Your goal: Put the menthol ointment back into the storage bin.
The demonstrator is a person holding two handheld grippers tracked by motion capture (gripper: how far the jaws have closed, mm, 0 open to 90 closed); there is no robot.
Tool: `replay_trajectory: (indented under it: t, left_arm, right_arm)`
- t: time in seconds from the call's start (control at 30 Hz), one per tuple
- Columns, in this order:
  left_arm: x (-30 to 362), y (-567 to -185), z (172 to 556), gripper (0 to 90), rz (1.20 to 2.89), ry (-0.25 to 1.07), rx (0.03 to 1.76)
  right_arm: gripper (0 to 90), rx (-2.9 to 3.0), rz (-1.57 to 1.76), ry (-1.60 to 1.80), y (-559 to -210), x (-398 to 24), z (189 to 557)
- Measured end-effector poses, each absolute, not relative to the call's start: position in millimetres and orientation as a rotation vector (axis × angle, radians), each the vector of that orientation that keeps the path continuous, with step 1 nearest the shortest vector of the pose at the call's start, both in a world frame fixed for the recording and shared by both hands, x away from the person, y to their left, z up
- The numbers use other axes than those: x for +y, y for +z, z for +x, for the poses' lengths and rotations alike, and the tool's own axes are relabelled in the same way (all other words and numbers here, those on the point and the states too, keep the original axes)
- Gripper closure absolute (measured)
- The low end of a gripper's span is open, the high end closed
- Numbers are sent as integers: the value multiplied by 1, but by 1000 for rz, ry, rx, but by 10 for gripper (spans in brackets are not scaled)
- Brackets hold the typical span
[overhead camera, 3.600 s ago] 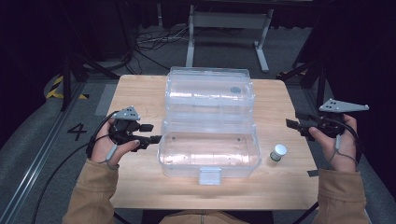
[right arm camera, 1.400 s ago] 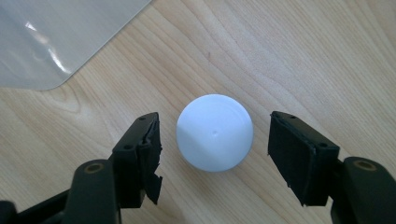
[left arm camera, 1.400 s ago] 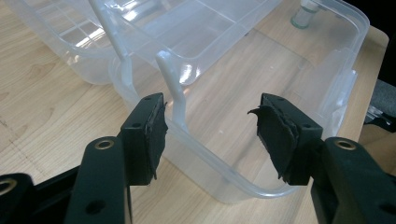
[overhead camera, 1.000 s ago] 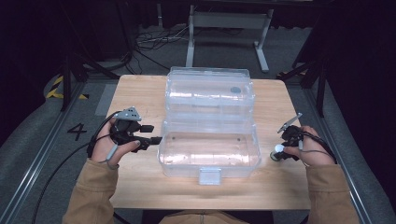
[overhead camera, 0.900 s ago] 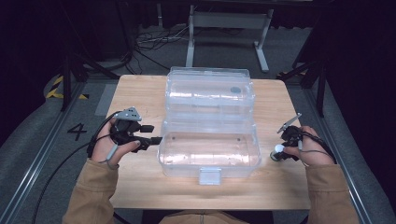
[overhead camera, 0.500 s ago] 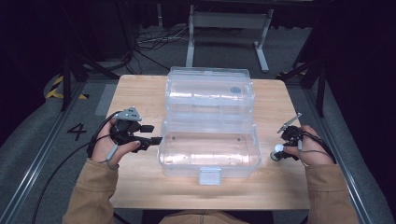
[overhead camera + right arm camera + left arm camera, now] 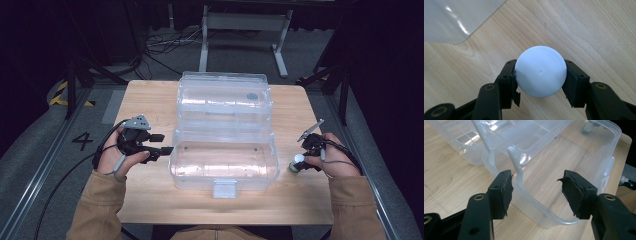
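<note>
Wooden table [image 7: 150, 100] on a grey floor, dark room, cables and a stand behind. Clear plastic box [image 7: 223, 160] sits centre, lid [image 7: 225, 95] flipped open to the far side. Right gripper [image 7: 302, 161] now down on the small white-capped jar [image 7: 297, 163] at the right of the box; seconds ago was lifted clear, jar standing alone. Jaws pinching the cap [image 7: 540, 70] from both sides, jar on the table, apart from the box. Left gripper [image 7: 535, 187] unchanged, jaws spread across the box's left near corner, one inside the wall, one outside, not clamped. Reads as grasp done; next likely lift and drop into the box.
</note>
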State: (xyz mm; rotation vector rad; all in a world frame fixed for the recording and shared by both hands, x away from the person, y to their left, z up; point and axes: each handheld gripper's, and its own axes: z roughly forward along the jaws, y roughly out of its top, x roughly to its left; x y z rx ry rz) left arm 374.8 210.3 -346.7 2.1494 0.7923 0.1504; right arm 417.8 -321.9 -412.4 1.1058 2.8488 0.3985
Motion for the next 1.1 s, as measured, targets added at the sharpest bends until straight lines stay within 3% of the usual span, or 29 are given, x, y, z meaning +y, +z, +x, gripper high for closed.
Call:
replay_trajectory:
  t: [1.1]
  left_arm:
    - [217,-346,371,419,2136,152,815]
  right_arm:
    - [502,2932,794,391,-344,-297,403]
